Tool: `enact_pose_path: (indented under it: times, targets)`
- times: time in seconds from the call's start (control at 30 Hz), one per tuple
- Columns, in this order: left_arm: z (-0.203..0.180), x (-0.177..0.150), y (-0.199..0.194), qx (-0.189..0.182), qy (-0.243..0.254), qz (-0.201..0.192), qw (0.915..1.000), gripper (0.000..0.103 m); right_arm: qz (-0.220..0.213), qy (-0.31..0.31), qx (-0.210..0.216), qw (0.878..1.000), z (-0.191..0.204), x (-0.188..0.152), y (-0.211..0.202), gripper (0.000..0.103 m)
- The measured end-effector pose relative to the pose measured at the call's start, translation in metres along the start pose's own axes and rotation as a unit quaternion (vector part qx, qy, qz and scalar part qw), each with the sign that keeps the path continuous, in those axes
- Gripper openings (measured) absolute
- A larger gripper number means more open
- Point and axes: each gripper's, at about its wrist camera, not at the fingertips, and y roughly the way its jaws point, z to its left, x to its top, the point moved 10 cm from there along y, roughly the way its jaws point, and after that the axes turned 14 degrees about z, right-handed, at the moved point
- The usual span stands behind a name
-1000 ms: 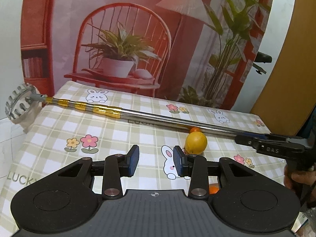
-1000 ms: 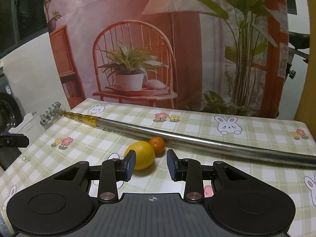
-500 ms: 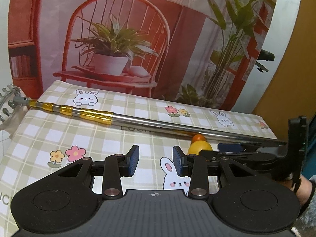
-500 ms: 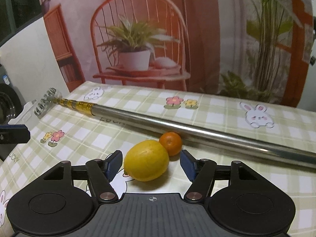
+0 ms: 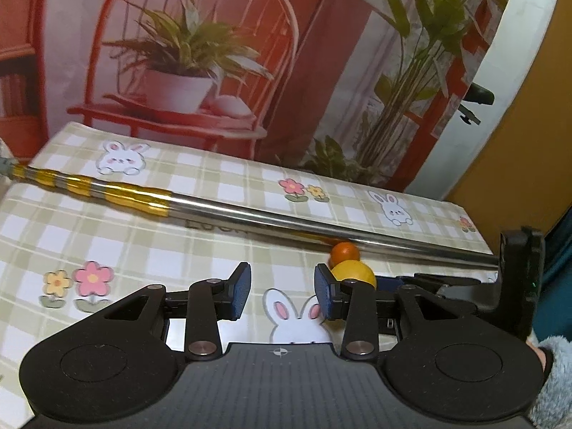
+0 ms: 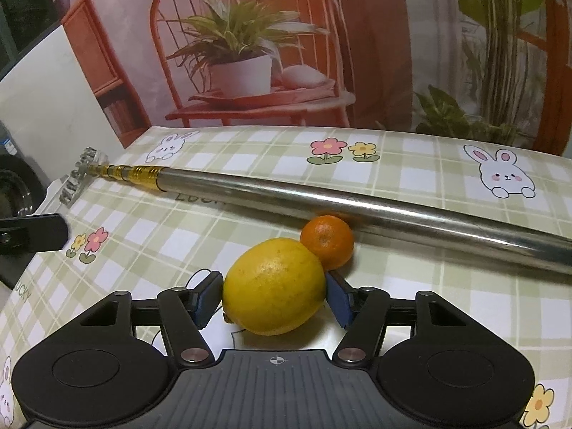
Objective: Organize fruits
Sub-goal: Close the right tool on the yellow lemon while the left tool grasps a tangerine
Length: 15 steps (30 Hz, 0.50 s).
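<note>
Plump yellow lemon [image 6: 273,286], seemingly unblemished

Big printed backdrop [image 6: 250,35] behind the table [image 6: 447,296], red chair and potted plant on it, plus checkered bunny tablecloth [image 5: 125,236].

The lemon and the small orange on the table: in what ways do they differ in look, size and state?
The lemon is yellow and oval; the small orange is deep orange and rounder. The lemon is clearly bigger than the orange. The lemon sits between the fingers of the right gripper, close to both pads, while the orange lies outside them, against the metal pole. Both rest on the checked tablecloth and touch each other.
</note>
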Motion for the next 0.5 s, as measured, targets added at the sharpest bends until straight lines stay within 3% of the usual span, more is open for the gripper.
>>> enact_pose_path:
  times: [0.33,0.5]
  targets:
    - [-0.052,0.020,0.067,-0.043,0.050,0.034,0.9973,0.050,-0.024,0.047,-0.013,0.999,-0.047,-0.030,-0.037,0.058]
    - [-0.070,0.025,0.104,-0.028,0.076,0.053,0.9953,0.050,-0.042,0.078,-0.030,0.996,-0.078,-0.047,-0.058,0.058]
